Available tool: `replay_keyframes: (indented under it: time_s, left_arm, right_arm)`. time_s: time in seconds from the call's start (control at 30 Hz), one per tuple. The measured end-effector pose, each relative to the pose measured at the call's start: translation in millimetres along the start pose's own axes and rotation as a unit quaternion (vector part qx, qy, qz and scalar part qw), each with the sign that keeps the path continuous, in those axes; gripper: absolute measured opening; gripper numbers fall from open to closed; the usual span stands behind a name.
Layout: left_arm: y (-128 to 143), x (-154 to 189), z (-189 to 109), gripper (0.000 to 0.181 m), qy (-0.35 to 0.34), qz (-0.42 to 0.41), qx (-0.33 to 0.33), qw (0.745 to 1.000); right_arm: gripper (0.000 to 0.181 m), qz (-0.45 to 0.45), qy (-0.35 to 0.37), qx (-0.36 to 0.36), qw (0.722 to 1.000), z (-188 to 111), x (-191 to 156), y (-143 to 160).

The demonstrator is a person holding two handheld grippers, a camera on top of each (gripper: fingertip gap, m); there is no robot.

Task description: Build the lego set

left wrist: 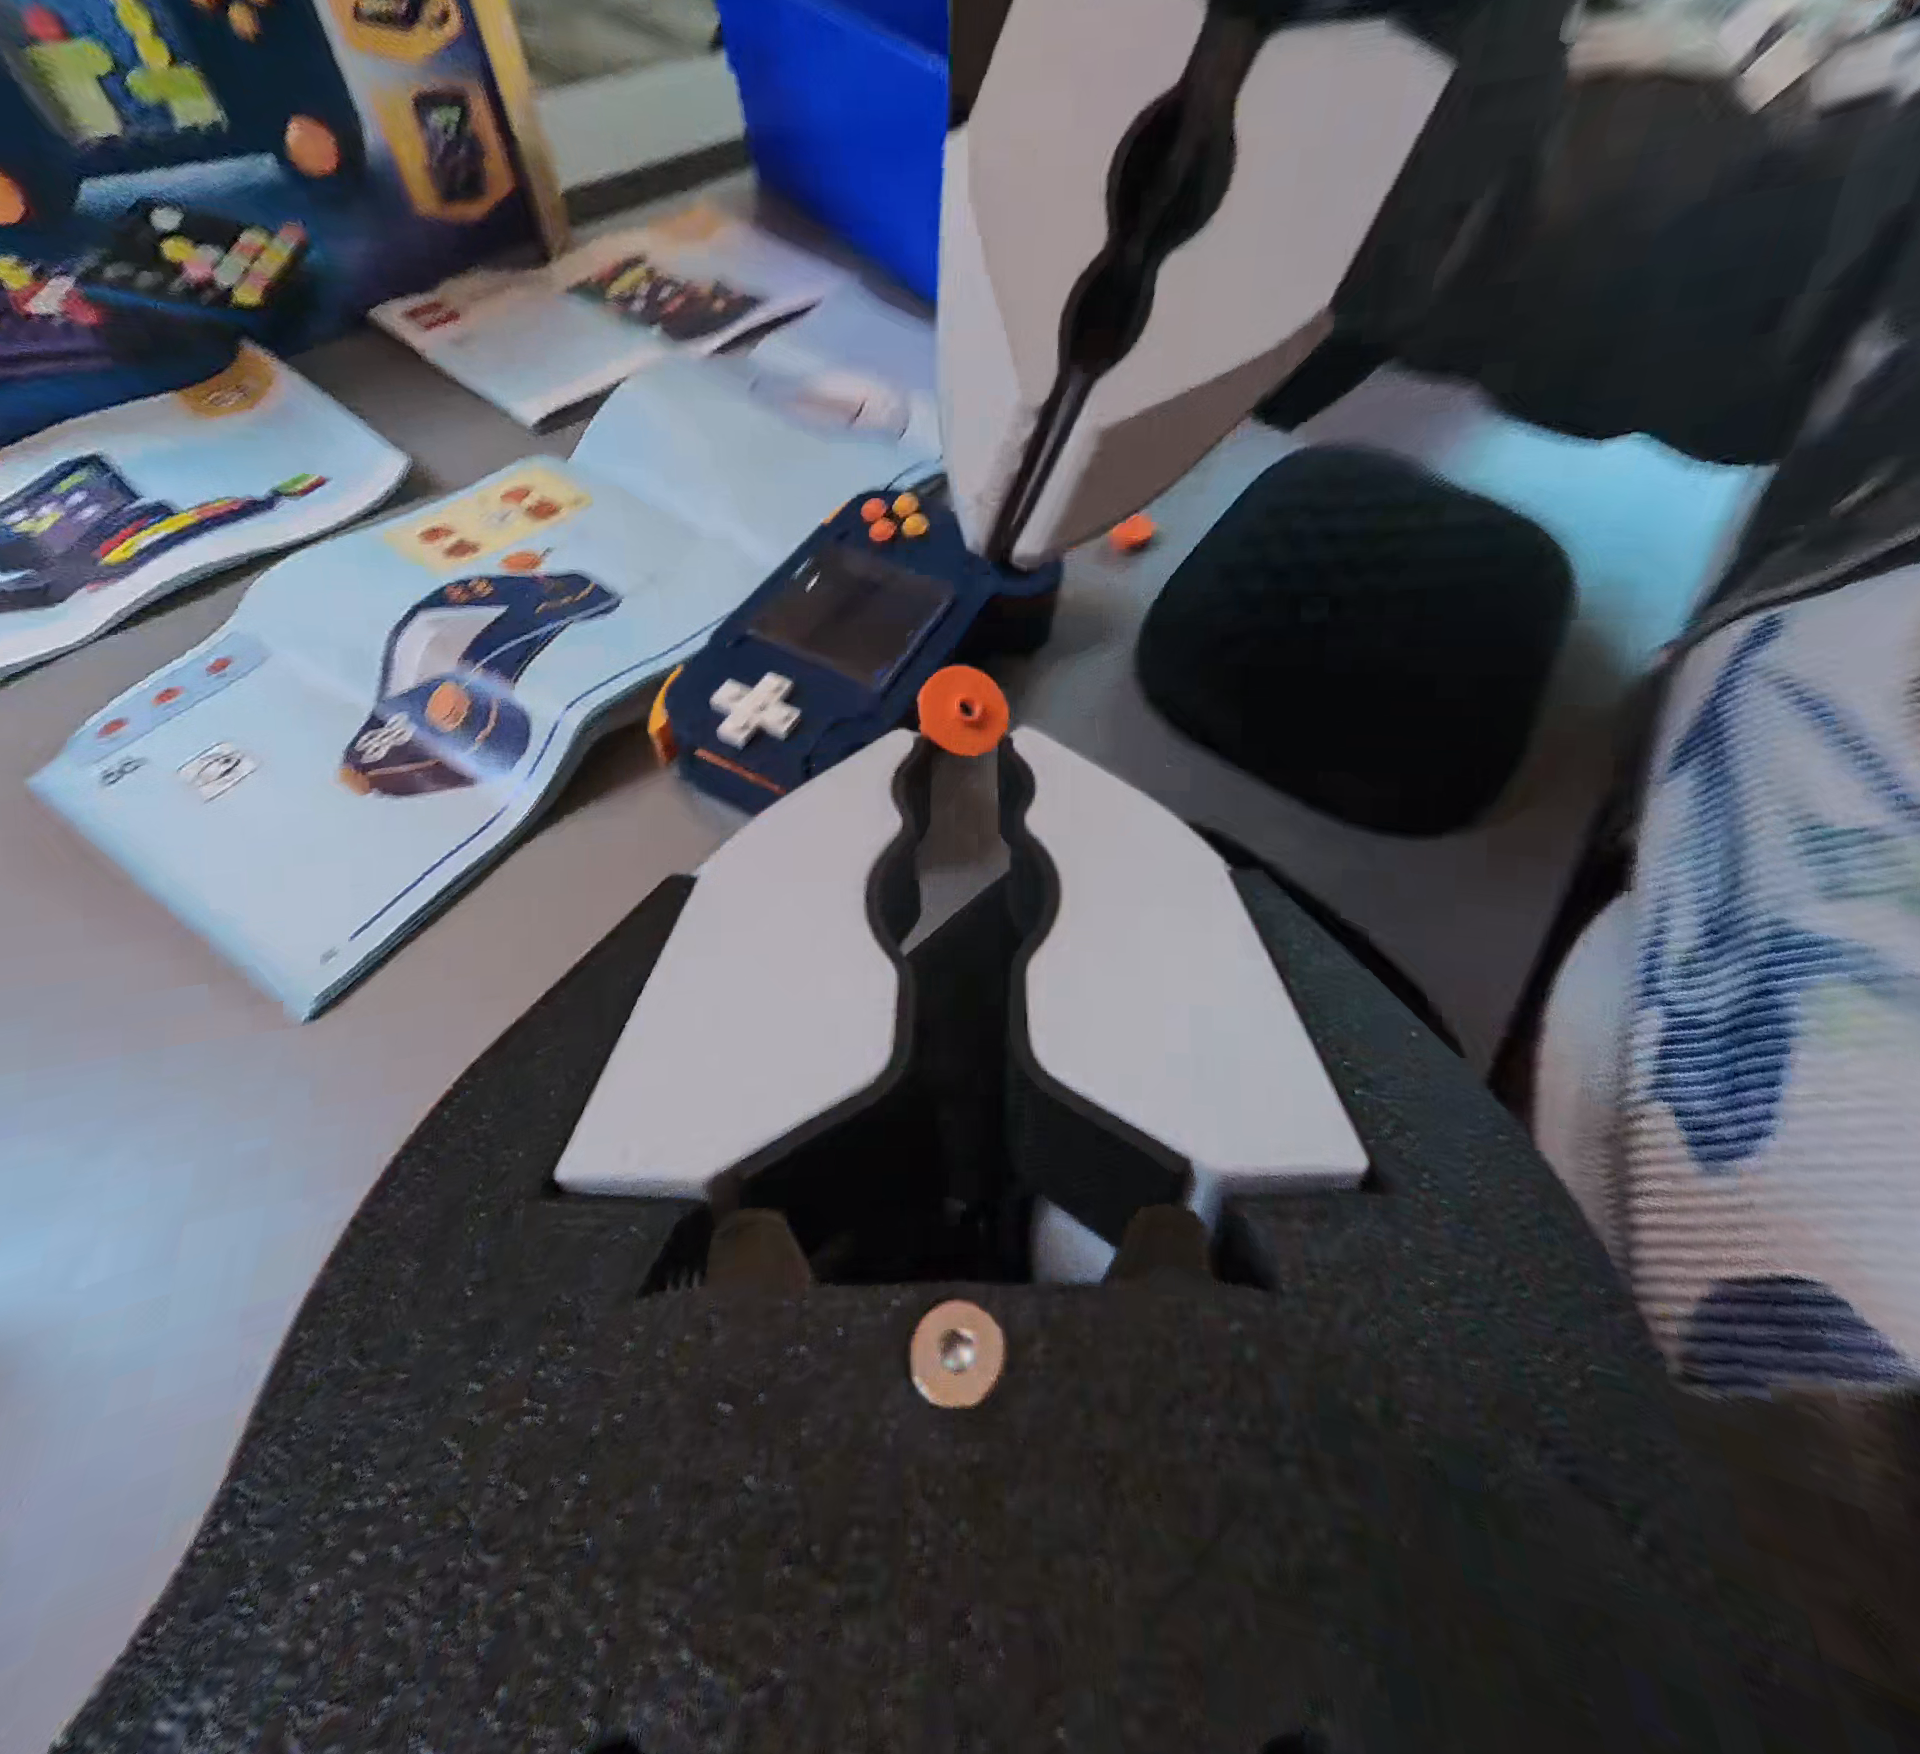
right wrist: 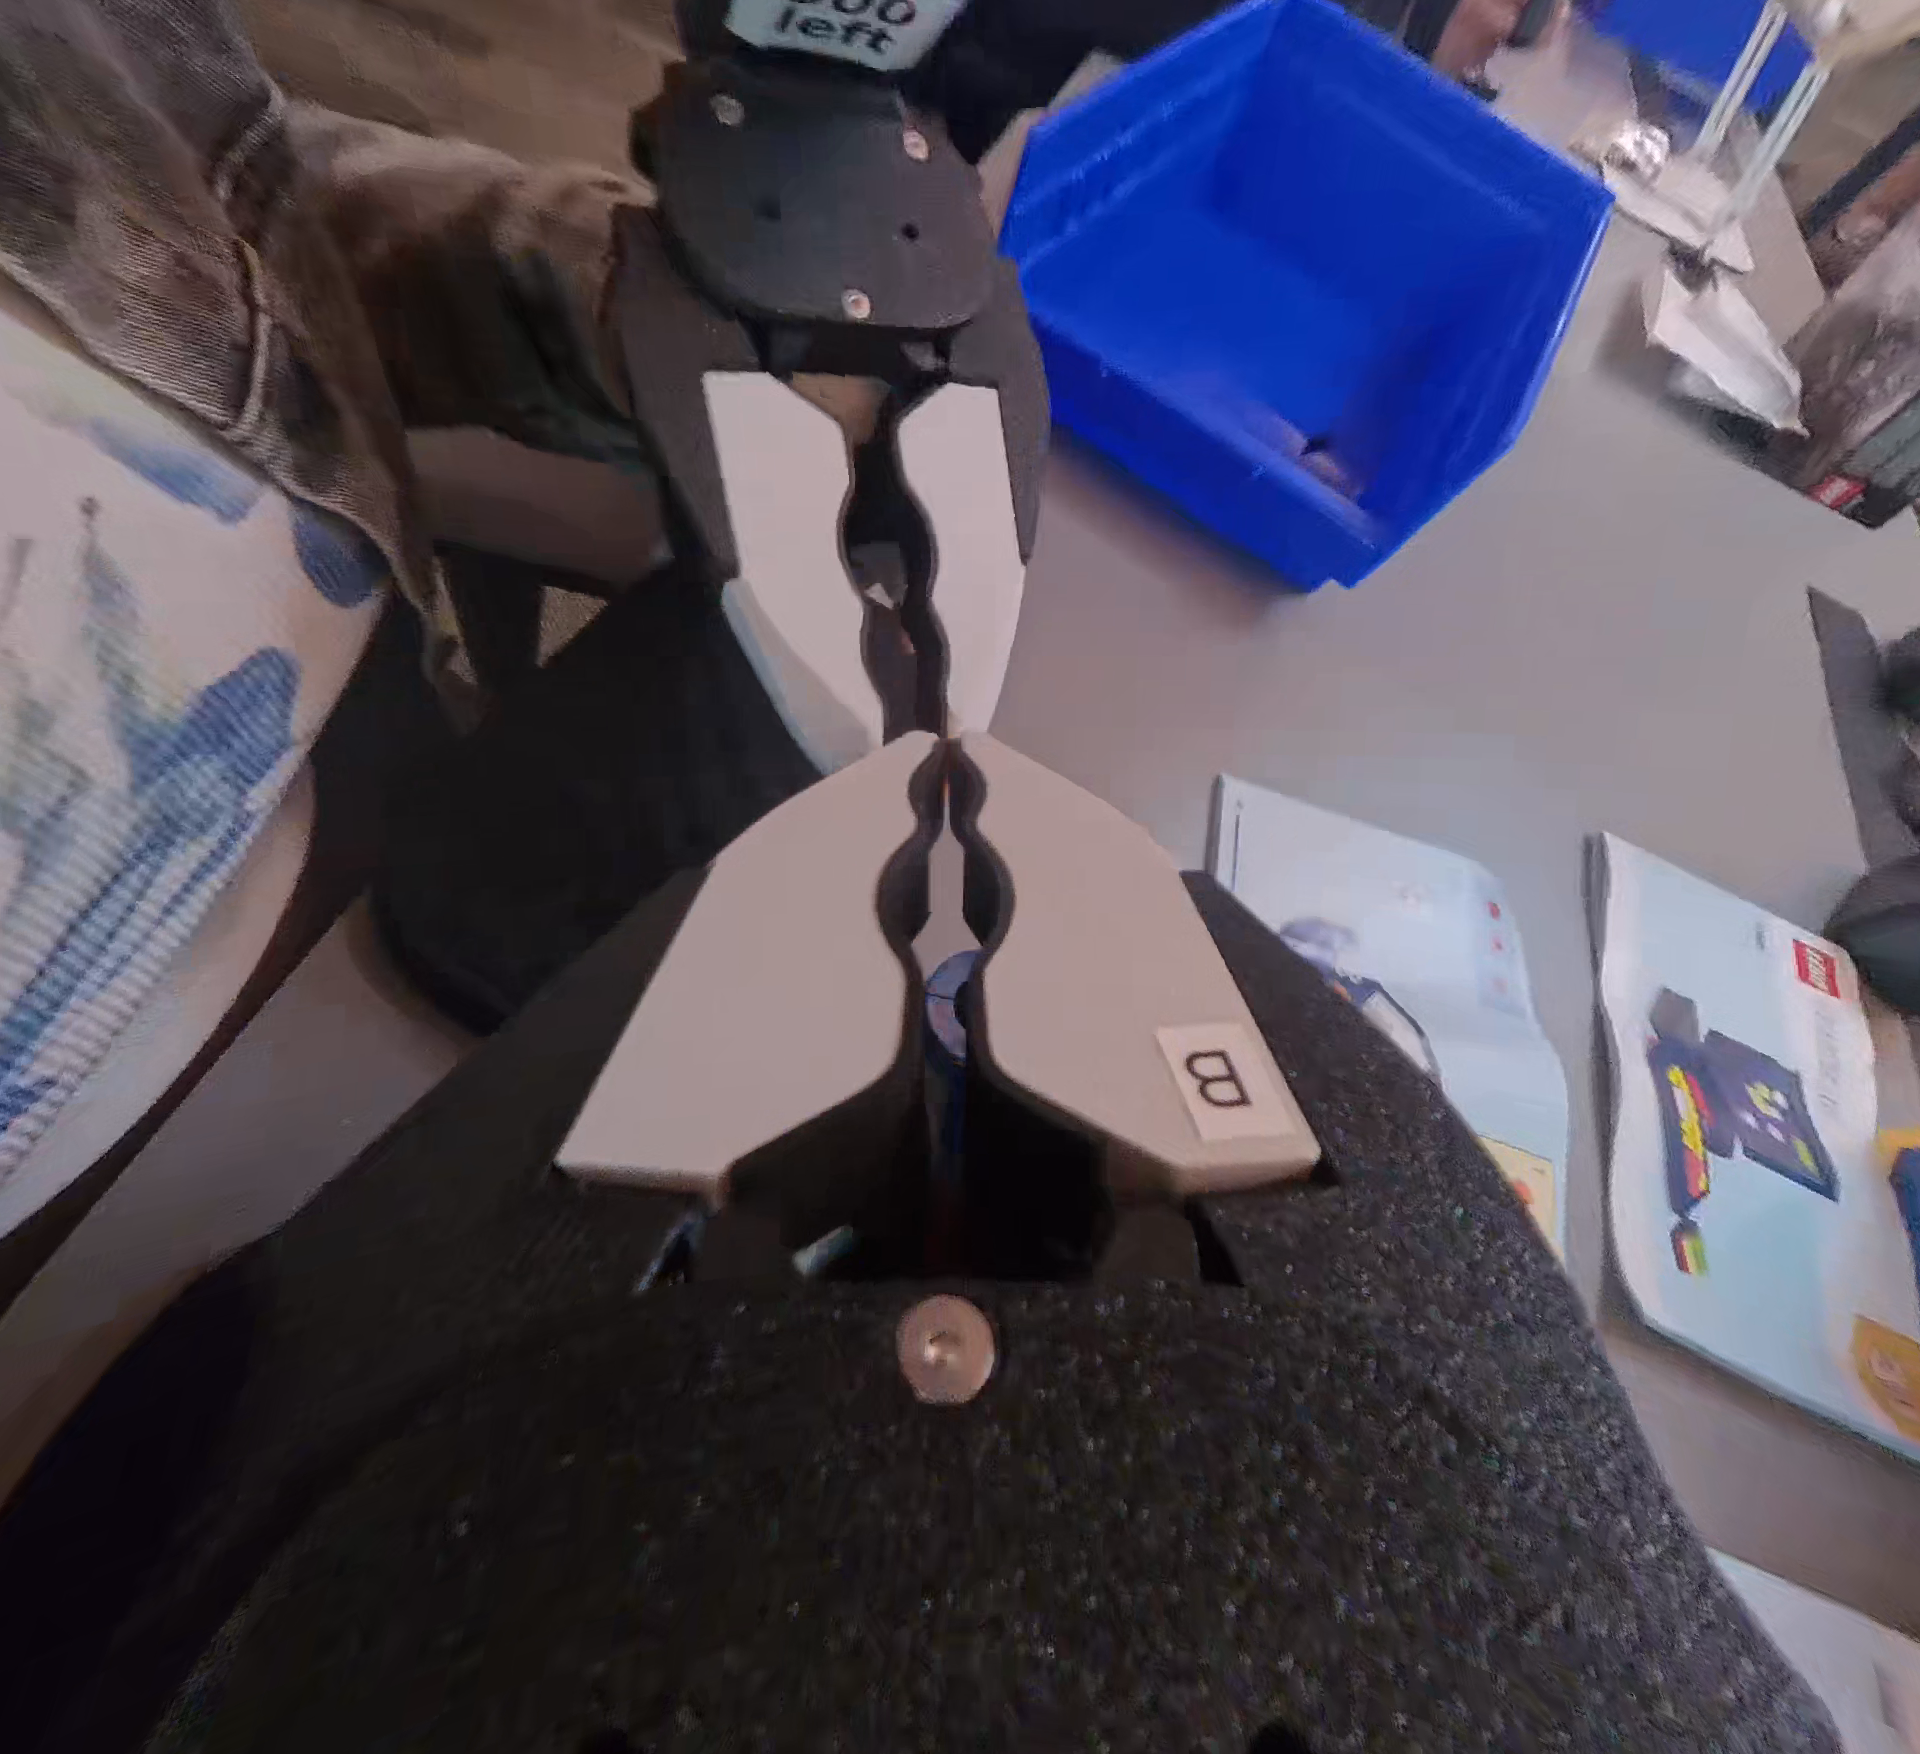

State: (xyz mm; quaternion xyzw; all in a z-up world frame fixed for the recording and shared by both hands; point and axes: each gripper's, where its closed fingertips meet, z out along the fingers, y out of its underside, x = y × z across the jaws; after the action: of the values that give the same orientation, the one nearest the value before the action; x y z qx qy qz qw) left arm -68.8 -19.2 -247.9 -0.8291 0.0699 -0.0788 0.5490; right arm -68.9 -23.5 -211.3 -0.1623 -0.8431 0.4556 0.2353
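Left gripper [left wrist: 961, 736] pinches an orange stud [left wrist: 962, 710] above the console model [left wrist: 831, 639]; right gripper [left wrist: 1006, 551] clenched on its end.

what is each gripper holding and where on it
Left gripper pinches a small round orange lego piece by its edge. Right gripper clamps the far end of the navy handheld-console lego model.

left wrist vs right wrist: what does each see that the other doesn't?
Only left wrist: the navy handheld console model, the orange round piece pinched in the left tongs, a loose orange piece, the set's box.
Only right wrist: the inside of the blue bin, and the right tongs closed; what they grip is hidden here.
Both: the bin, open instruction booklets, the grey table, both tongs.
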Motion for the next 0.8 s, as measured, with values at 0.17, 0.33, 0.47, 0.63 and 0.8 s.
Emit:
replay_keyframes:
  time_s: [0.17, 0.33, 0.47, 0.63, 0.8]
  left_arm:
    - [9, -9, 9, 0.012, -0.062, 0.019, -0.035, 0.997]
    - [19, -16, 8, 0.012, -0.098, 0.036, -0.07, 0.992]
    - [26, -13, 6, 0.012, -0.091, 0.049, -0.091, 0.99]
    - [30, -11, 4, 0.012, -0.081, 0.072, -0.121, 0.987]
    - [31, -6, 4, 0.012, -0.062, 0.084, -0.128, 0.986]
  right_arm:
    - [0.006, 0.0, 0.023, -0.106, 0.994, 18, -2, 24]
    - [0.015, 0.007, 0.04, -0.139, 0.989, 23, 0, 38]
    - [0.027, -0.081, 0.022, -0.185, 0.979, 28, -6, 46]
    - [0.026, -0.179, 0.01, -0.208, 0.962, 35, -11, 47]
    - [0.018, -0.212, -0.002, -0.213, 0.954, 39, -11, 46]
